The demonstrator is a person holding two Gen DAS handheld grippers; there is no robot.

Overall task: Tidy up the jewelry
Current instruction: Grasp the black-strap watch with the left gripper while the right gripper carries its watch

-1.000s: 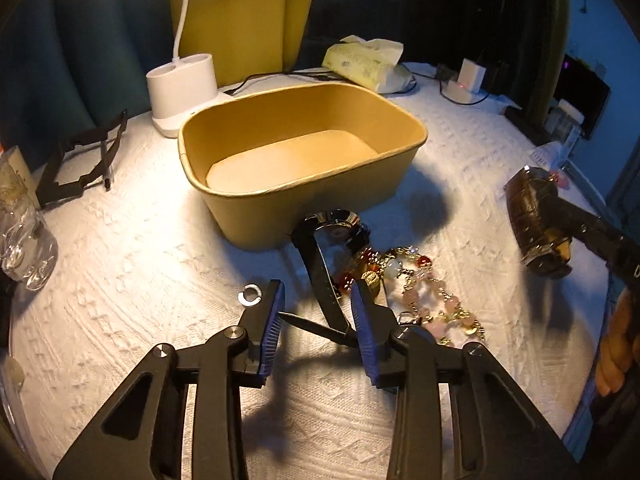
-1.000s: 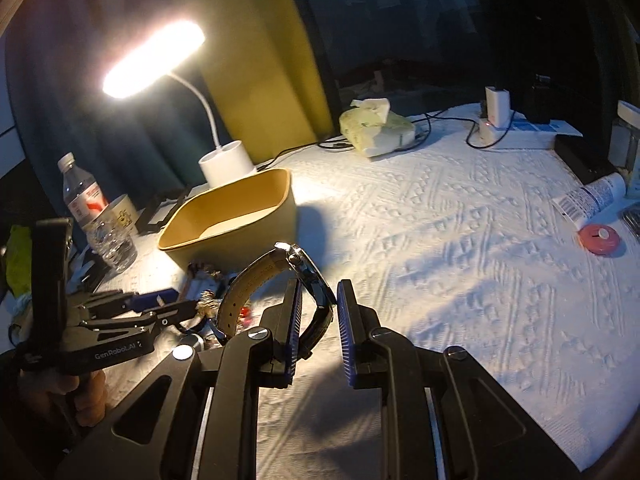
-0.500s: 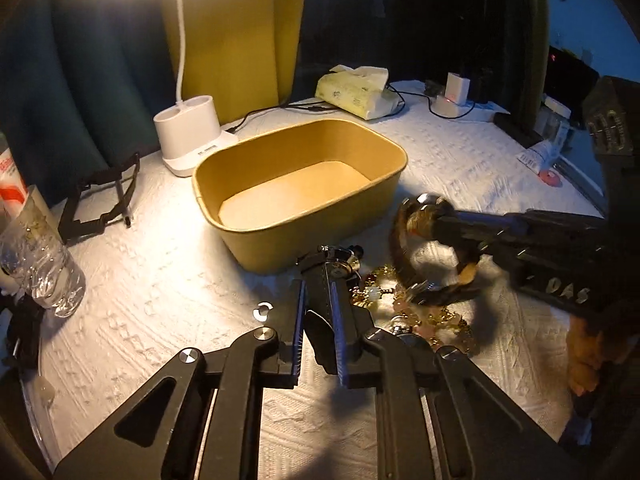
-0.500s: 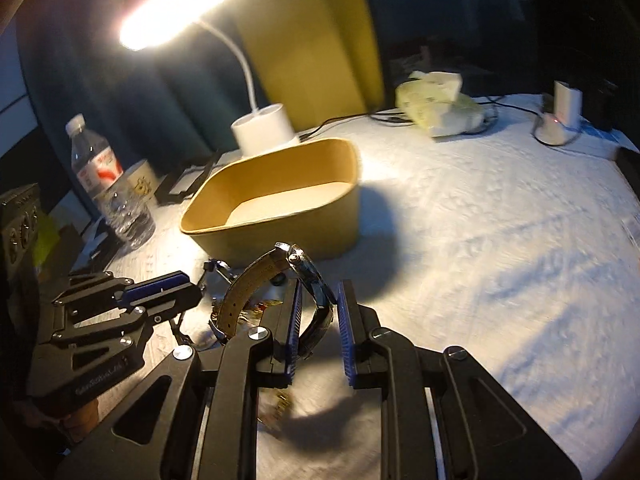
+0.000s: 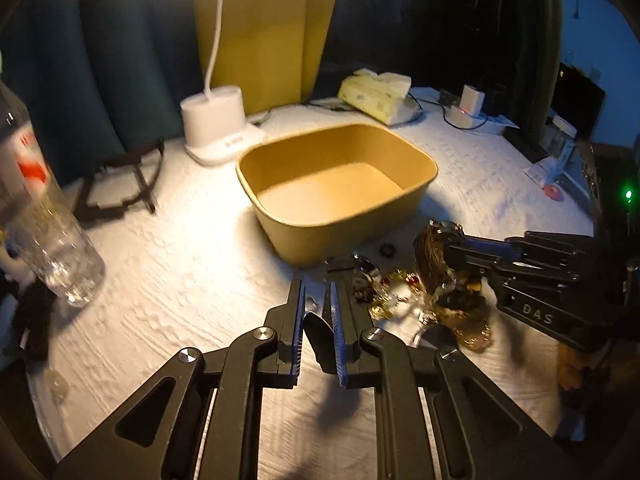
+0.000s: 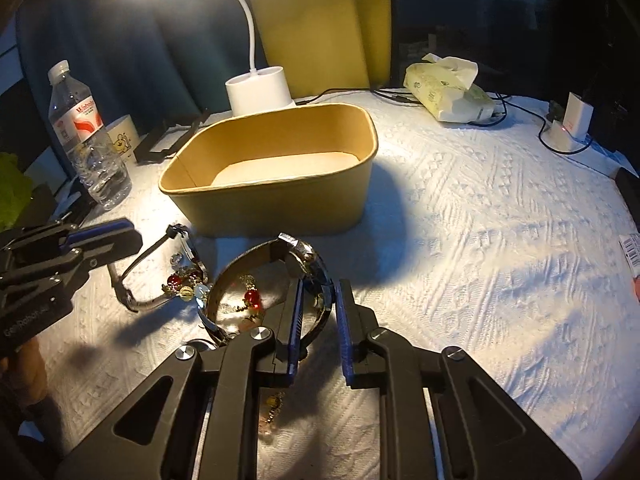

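The right tongs (image 6: 318, 312) pinch the brown-strap watch (image 6: 308, 264) and hold it up over the pile of beads and gold chains (image 6: 224, 292) on the white counter (image 6: 480, 240), just in front of the tan box (image 6: 272, 184). The left tongs (image 5: 318, 320) are closed on the black strap of a second watch (image 5: 320, 330), whose shiny face lies by the beads. A white lamp (image 6: 258, 88) and a water bottle (image 6: 86, 136) stand behind the box.
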